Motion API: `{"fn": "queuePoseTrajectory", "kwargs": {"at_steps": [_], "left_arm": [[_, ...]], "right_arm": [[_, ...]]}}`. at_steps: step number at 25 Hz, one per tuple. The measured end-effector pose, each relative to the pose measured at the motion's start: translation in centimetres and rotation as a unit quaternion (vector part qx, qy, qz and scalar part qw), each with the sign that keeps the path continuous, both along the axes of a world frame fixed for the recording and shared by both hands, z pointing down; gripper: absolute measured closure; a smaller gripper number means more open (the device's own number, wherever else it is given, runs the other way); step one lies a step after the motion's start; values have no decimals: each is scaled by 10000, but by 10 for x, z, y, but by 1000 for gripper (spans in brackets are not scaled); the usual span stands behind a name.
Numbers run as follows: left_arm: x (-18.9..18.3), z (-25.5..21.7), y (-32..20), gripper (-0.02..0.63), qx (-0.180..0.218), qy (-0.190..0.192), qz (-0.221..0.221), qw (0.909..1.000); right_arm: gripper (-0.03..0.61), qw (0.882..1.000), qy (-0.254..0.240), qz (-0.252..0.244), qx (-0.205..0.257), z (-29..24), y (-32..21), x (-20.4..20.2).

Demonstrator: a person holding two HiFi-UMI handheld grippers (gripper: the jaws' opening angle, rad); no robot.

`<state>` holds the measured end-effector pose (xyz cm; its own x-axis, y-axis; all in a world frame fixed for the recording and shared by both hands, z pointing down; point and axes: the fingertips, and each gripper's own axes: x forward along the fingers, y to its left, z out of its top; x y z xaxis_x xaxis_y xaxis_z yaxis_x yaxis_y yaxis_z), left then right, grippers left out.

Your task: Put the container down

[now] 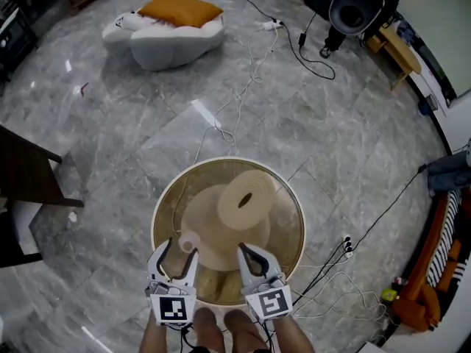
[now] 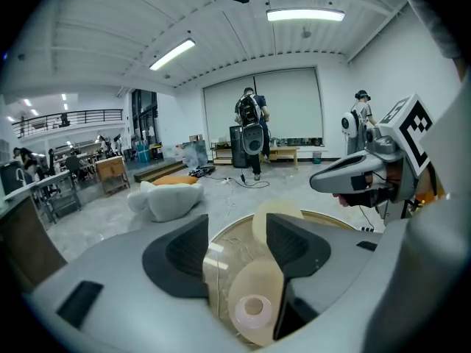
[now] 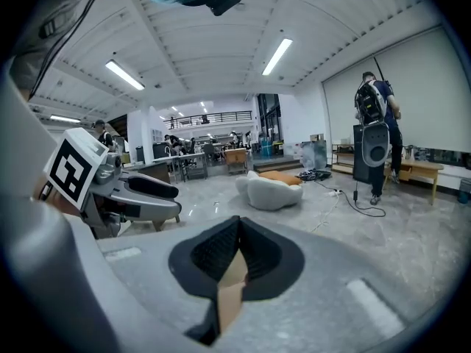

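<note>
A small pale round container (image 1: 188, 243) stands on the round glass table (image 1: 294, 197), over the table's beige base (image 1: 246, 197). My left gripper (image 1: 175, 259) is open around it, with the container close to its right finger. In the left gripper view the container (image 2: 254, 309) sits low between the wide-apart jaws of the left gripper (image 2: 237, 234), and whether they touch it is unclear. My right gripper (image 1: 250, 257) hovers beside it over the table's near edge. The right gripper (image 3: 237, 226) has its jaws shut, with only beige showing in the gap below.
A white beanbag sofa with an orange cushion (image 1: 165, 31) lies far back on the marble floor. Cables (image 1: 243, 87) run across the floor to the table. Dark furniture (image 1: 26, 175) stands at the left. A power strip (image 1: 346, 245) lies right of the table.
</note>
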<state>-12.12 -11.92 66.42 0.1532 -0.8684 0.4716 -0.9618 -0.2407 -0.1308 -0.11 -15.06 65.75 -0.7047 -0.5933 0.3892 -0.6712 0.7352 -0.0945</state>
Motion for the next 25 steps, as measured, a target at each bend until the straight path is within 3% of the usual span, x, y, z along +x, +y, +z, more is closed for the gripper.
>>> {"fn": "queuePoseTrajectory", "kwargs": {"at_steps": [4, 9, 12, 15, 19, 25], "left_arm": [[-4, -54, -6, 374, 166, -186, 97, 9996], [0, -130, -7, 400, 365, 64, -121, 9992], [3, -172, -4, 420, 496, -128, 45, 9987], [10, -215, 3, 462, 557, 126, -82, 9983], [14, -261, 18, 489, 763, -98, 157, 9969], [31, -321, 47, 545, 821, 25, 340, 9960]], "right_arm": [[577, 9998, -49, 109, 152, -52, -9, 5], [577, 9987, -125, 227, 429, -127, -17, 17], [577, 9976, -209, 309, 585, -169, -15, 25], [577, 9961, -270, 401, 742, -207, -7, 33], [577, 9949, -294, 471, 844, -252, 10, 44], [577, 9929, -223, 711, 931, -305, 43, 70]]}}
